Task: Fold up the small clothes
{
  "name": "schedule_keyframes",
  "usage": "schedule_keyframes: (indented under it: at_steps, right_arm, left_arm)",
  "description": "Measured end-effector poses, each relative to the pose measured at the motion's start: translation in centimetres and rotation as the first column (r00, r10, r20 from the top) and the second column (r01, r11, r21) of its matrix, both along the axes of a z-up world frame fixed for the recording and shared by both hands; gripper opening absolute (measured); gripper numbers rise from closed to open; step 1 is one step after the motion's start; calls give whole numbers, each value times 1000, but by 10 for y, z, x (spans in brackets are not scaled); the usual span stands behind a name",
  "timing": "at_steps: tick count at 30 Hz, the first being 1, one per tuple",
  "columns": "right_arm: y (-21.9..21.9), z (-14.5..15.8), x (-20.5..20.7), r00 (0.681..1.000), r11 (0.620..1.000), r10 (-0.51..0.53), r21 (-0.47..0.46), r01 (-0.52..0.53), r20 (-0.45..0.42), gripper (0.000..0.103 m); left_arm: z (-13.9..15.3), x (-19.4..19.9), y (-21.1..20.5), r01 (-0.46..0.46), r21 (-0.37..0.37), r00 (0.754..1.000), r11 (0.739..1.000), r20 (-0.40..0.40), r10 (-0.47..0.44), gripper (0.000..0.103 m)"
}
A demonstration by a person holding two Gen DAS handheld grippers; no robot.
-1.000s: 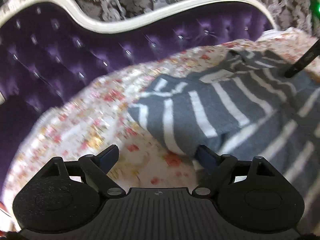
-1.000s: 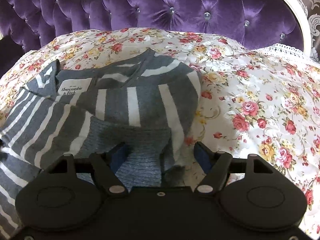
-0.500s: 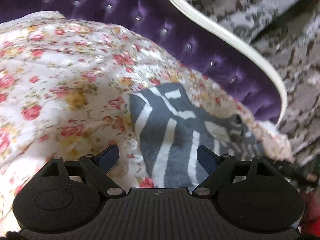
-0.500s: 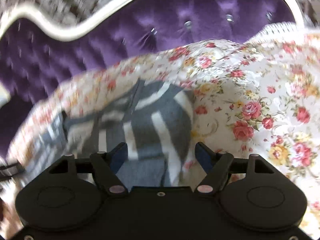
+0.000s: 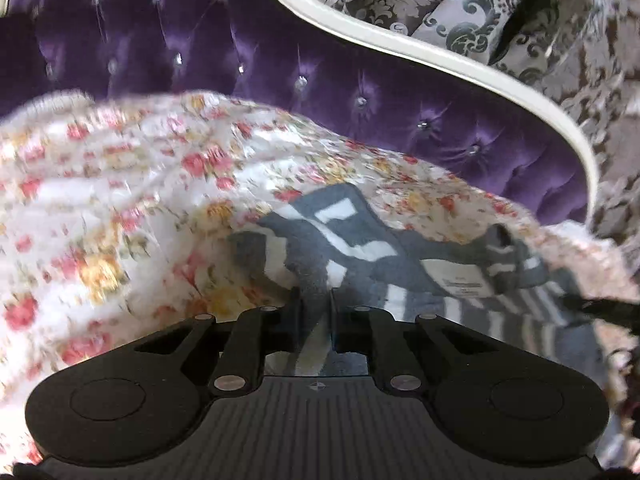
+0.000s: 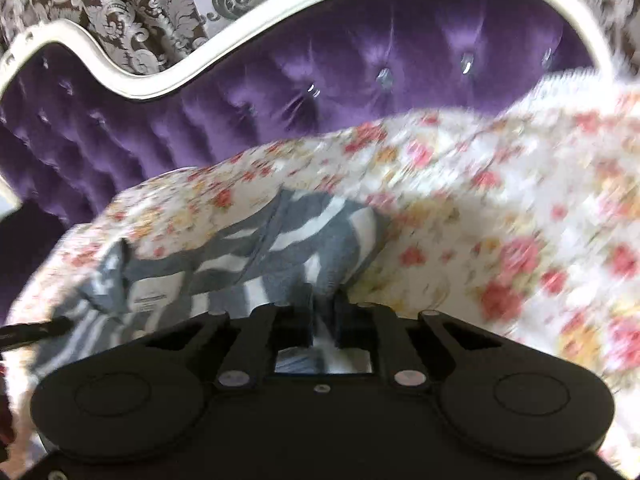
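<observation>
A grey garment with white stripes lies on the floral bedspread, its white neck label facing up. My left gripper is shut on the garment's left edge. In the right wrist view the same striped garment lies ahead, and my right gripper is shut on its right edge. Striped cloth shows between the pinched fingers of both. Both views are blurred by motion.
A purple tufted headboard with a white curved frame rises behind the bed, also in the right wrist view. Patterned damask wallpaper is behind it. The floral bedspread spreads to the right.
Both grippers were open half a second ago and have closed on the garment's opposite edges. Both have moved in close to the cloth.
</observation>
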State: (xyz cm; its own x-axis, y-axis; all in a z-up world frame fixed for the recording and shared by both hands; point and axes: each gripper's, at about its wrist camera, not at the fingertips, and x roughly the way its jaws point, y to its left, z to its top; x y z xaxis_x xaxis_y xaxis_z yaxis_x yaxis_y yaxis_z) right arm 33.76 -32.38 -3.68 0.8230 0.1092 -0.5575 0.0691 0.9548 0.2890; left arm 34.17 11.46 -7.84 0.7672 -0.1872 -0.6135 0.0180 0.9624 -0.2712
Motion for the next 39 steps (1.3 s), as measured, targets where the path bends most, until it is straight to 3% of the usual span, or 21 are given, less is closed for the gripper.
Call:
schedule_keyframes:
  at_steps: [3, 5, 6, 7, 8, 10, 15, 24, 33, 39]
  right_arm:
    - [-4, -5, 0, 1000, 1000, -2, 9, 2, -13, 13]
    - [-3, -5, -2, 1000, 1000, 3, -11, -3, -10, 20]
    - [-4, -3, -4, 1000, 1000, -3, -16, 3, -7, 24]
    - [-4, -2, -6, 1000, 1000, -13, -20, 13, -3, 40]
    - [-4, -1, -8, 1000, 999, -21, -27, 21, 0, 51]
    - [-5, 4, -14, 999, 999, -26, -34, 27, 20, 60]
    - [-6, 24, -28, 999, 1000, -23, 6, 23, 38, 75]
    - [26, 59, -94, 994, 996, 44, 78, -52, 100, 86]
    - [53, 43, -188, 993, 989, 116, 98, -114, -17, 88]
    - [46, 32, -236, 993, 992, 74, 111, -64, -89, 93]
  left_arm:
    - [-5, 0, -3, -14, 29, 1000, 999, -5, 14, 17]
    - [-3, -1, -7, -1, 91, 1000, 996, 1, 1, 28]
    - [-2, -1, -8, -7, 122, 1000, 993, 1, 7, 42]
    - [1, -2, -7, -24, 154, 1000, 988, -1, 25, 51]
    - [3, -5, -6, -35, 156, 999, 987, 4, 34, 52]
    - [9, -15, 1, -51, 116, 999, 992, 20, 49, 54]
    - [23, -50, 7, -78, 111, 996, 991, 48, 73, 63]
    - [46, -133, 1, -49, 70, 998, 996, 37, 46, 69]
    - [42, -212, -11, -10, 31, 1000, 999, 17, 10, 70]
    - [32, -247, -26, 26, 25, 1000, 999, -8, -26, 70]
